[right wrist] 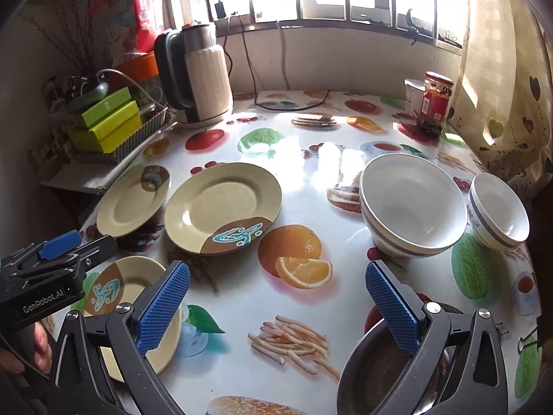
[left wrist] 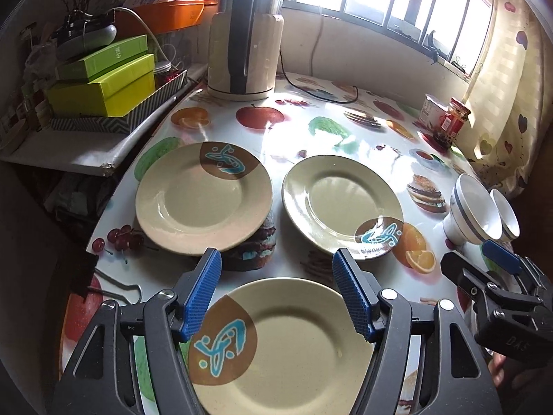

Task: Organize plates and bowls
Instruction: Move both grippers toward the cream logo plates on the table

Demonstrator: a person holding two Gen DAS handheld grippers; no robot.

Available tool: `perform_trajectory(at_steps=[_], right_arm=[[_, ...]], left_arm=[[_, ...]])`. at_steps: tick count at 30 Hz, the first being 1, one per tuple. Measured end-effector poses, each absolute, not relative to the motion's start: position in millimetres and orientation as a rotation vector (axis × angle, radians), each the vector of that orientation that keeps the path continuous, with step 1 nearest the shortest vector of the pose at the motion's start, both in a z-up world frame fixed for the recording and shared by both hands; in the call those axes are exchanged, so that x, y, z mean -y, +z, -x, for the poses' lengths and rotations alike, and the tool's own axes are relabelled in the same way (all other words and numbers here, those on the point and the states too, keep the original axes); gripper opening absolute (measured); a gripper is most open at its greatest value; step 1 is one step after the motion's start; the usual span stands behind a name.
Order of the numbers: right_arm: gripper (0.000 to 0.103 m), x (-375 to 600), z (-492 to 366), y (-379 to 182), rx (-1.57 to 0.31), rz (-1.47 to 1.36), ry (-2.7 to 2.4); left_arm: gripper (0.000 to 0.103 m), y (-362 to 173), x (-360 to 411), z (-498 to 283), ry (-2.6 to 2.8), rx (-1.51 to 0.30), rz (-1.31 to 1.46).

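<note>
Three beige plates with a brown patch lie on the fruit-print table. The near plate (left wrist: 287,342) (right wrist: 138,297) is under my open, empty left gripper (left wrist: 278,297). The far-left plate (left wrist: 204,200) (right wrist: 133,202) and the middle plate (left wrist: 340,204) (right wrist: 223,207) lie beyond it. A large white bowl (right wrist: 411,204) (left wrist: 471,211) and a small white bowl (right wrist: 497,211) (left wrist: 506,214) stand at the right. A steel bowl (right wrist: 376,377) sits by the right finger of my open, empty right gripper (right wrist: 276,307).
An electric kettle (left wrist: 242,41) (right wrist: 200,76) stands at the back with its cord on the table. Green boxes (left wrist: 103,79) (right wrist: 107,124) are stacked on a side shelf at the left. A sauce jar (left wrist: 452,121) (right wrist: 433,103) and a cup stand at the back right near the curtain.
</note>
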State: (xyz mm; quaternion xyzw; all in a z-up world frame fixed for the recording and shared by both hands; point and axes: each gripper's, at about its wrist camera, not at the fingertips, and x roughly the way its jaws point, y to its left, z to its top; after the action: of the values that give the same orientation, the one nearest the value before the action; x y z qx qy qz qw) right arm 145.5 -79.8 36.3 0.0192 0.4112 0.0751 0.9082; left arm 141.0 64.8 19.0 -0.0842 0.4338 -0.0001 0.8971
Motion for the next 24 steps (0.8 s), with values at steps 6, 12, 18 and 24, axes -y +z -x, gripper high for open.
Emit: perform_trajectory(at_steps=[6, 12, 18, 24], right_arm=[[0.102, 77.8, -174.4, 25.5, -0.862, -0.081, 0.142], [0.087, 75.6, -199.0, 8.8, -0.907, -0.117, 0.136], [0.074, 75.9, -218.5, -3.8, -0.937, -0.149, 0.129], [0.062, 74.8, -232.6, -11.0, -0.949, -0.14, 0.142]], left_arm=[[0.059, 8.4, -67.0, -169.3, -0.043, -0.946, 0.229], [0.05, -2.1, -65.6, -187.6, -0.037, -0.981, 0.222], [0.047, -12.1, -62.7, -200.8, -0.032, -1.007, 0.21], [0.047, -15.9, -63.0, -210.0, -0.019, -1.01, 0.215]])
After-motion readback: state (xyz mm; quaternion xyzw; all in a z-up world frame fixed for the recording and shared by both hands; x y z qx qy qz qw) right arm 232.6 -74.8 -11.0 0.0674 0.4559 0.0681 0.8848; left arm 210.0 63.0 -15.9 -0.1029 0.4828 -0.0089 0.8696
